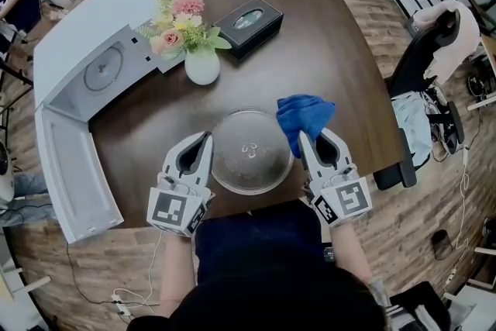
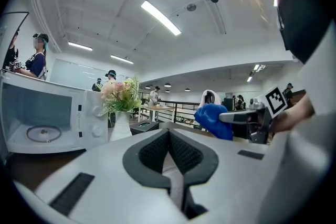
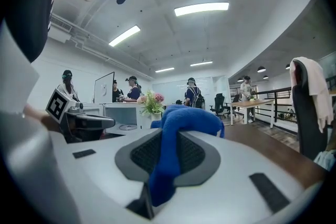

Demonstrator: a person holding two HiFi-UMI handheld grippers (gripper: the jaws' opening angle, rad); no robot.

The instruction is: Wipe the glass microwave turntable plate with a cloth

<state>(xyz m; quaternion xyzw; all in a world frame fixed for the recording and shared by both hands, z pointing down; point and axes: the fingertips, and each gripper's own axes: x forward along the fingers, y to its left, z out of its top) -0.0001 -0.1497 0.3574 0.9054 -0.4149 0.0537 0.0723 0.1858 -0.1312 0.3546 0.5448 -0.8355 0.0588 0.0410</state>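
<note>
My right gripper (image 1: 303,137) jaws clamp the blue cloth (image 1: 304,112); the left gripper (image 1: 207,136) jaws are together, empty. With the glass turntable plate (image 1: 249,151) unheld, wiping could skid it off the bench (image 1: 325,50).

**Head view:** the person's dark top (image 1: 256,263) covers the middle of the tabletop's (image 1: 333,50) near edge. The cloth's (image 1: 304,114) near end is hidden behind the right gripper (image 1: 304,137). The plate (image 1: 252,151) appears here only; the gripper bodies hide it in both gripper views.

**Left gripper view:** the left gripper (image 2: 168,132) hides the vase's (image 2: 121,124) foot and all but the top of the black box (image 2: 143,125). The picture's left edge cuts the microwave (image 2: 37,113).

**Right gripper view:** the cloth masks the jaw tips. The people (image 3: 192,94) far behind are too small to detail.
</note>
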